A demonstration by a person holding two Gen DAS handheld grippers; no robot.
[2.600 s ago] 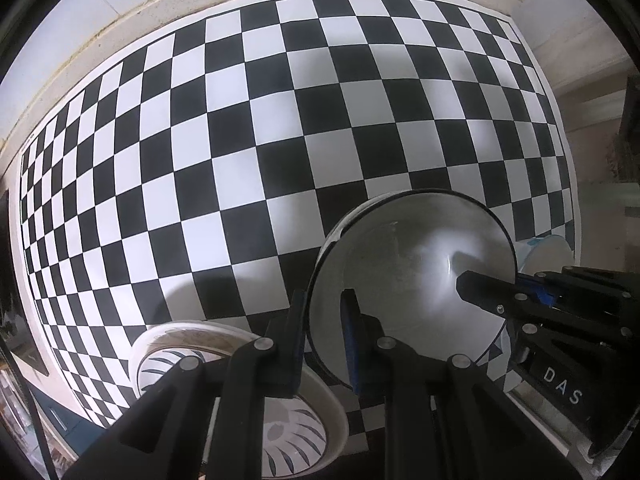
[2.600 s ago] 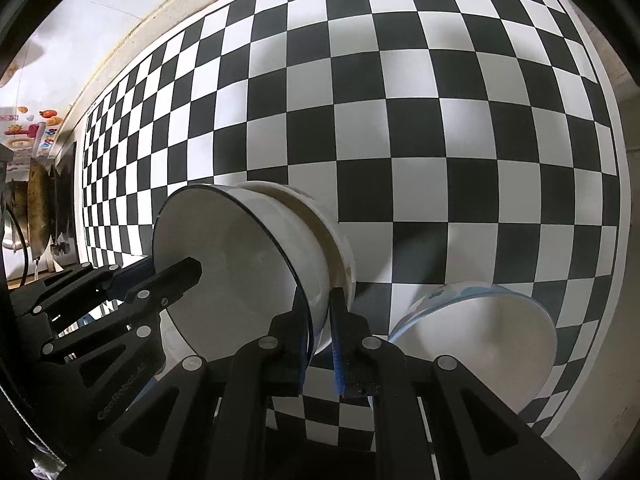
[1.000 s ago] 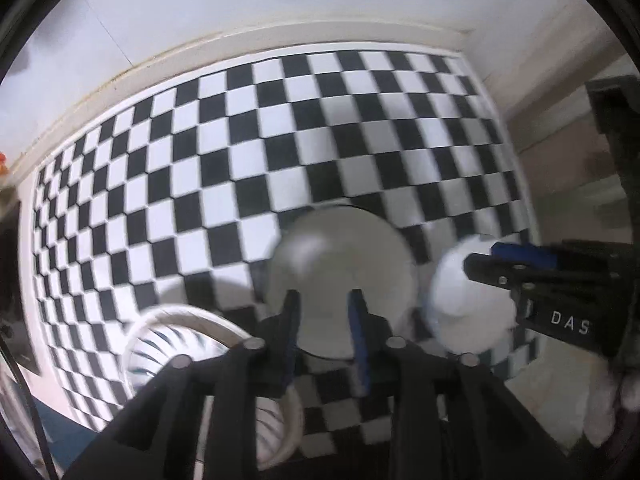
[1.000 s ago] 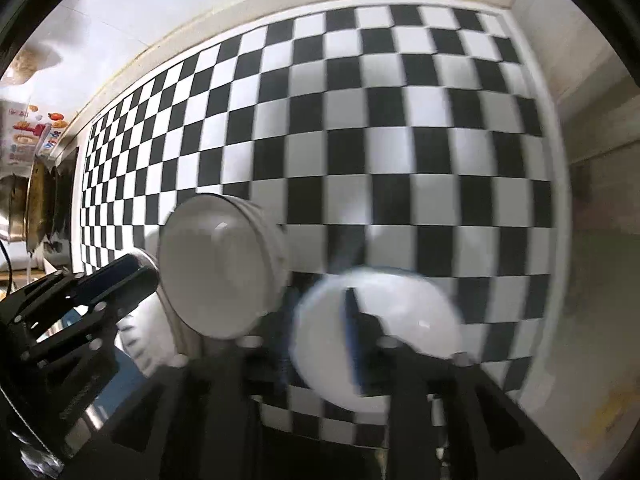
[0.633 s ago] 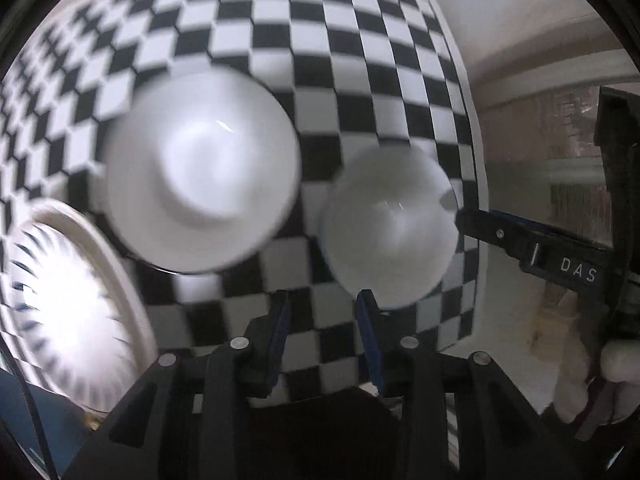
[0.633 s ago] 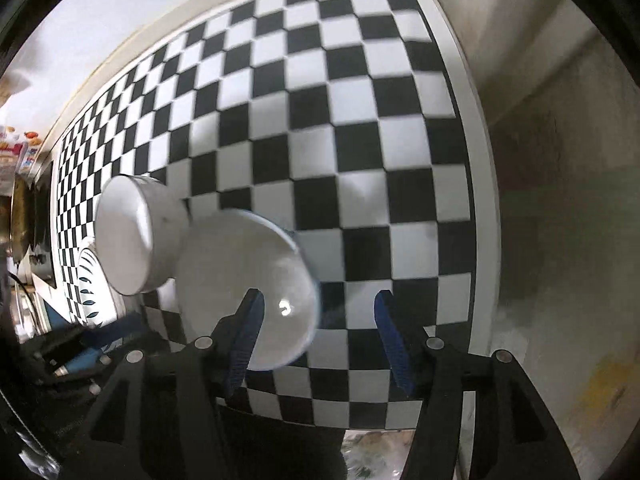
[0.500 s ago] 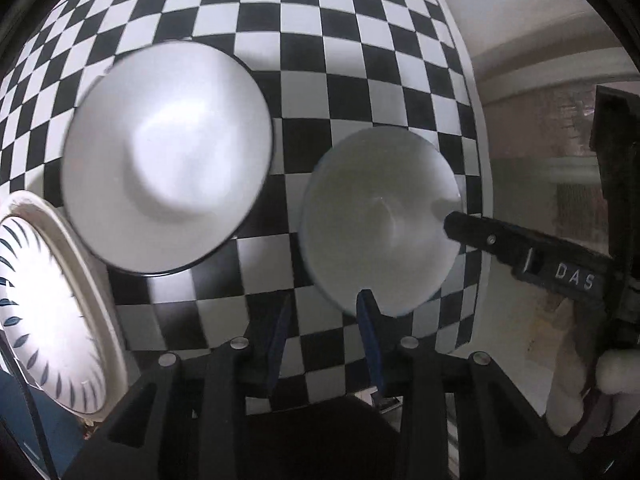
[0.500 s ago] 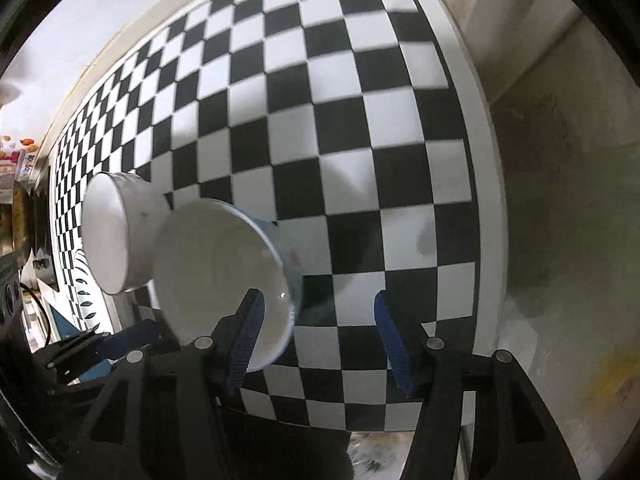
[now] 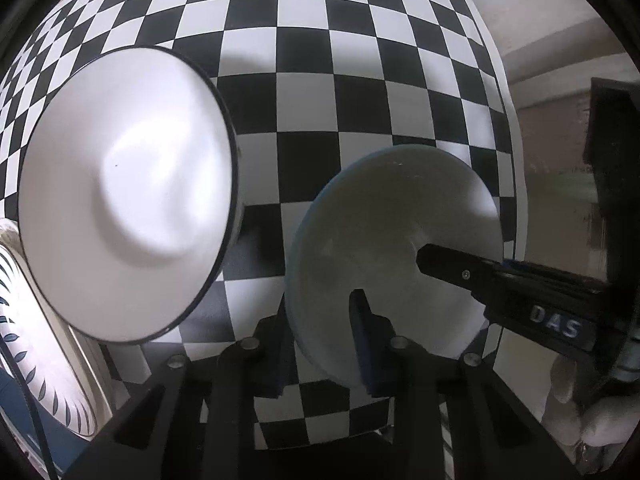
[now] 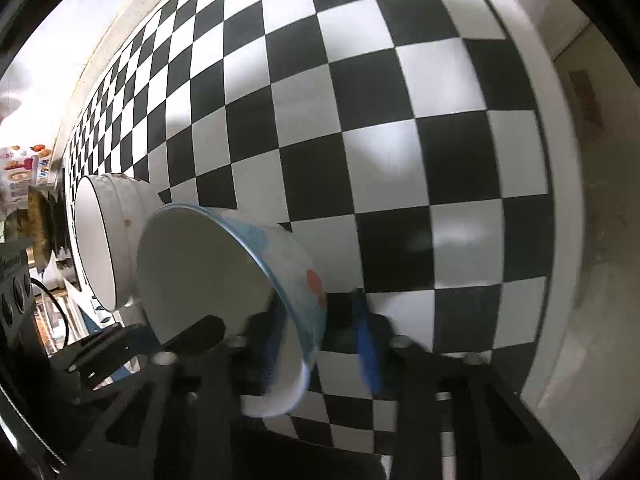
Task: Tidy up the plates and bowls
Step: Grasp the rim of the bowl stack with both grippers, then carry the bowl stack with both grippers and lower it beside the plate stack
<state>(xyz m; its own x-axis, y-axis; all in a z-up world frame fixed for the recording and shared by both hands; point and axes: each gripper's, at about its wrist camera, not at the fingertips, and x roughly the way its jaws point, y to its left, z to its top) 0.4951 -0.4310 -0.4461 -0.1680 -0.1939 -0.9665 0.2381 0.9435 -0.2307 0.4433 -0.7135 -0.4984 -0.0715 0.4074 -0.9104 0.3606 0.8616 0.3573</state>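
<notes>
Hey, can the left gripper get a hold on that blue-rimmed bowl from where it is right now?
Probably yes. The left gripper already straddles the near rim of the blue-rimmed bowl, one finger inside, one outside, jaws closing. Nothing blocks it; the right gripper straddles the rim opposite, leaving this side free.

Strong fisheye bending curves the checkered cloth [image 9: 320,92] in both views, and black vignette rings the corners. Light is soft and indoor; a bright sheen lies on the left bowl [image 9: 128,192], while the right bowl [image 9: 396,264] sits in grey shade. In the right wrist view, the near fingers [image 10: 366,354] are motion-blurred.
</notes>
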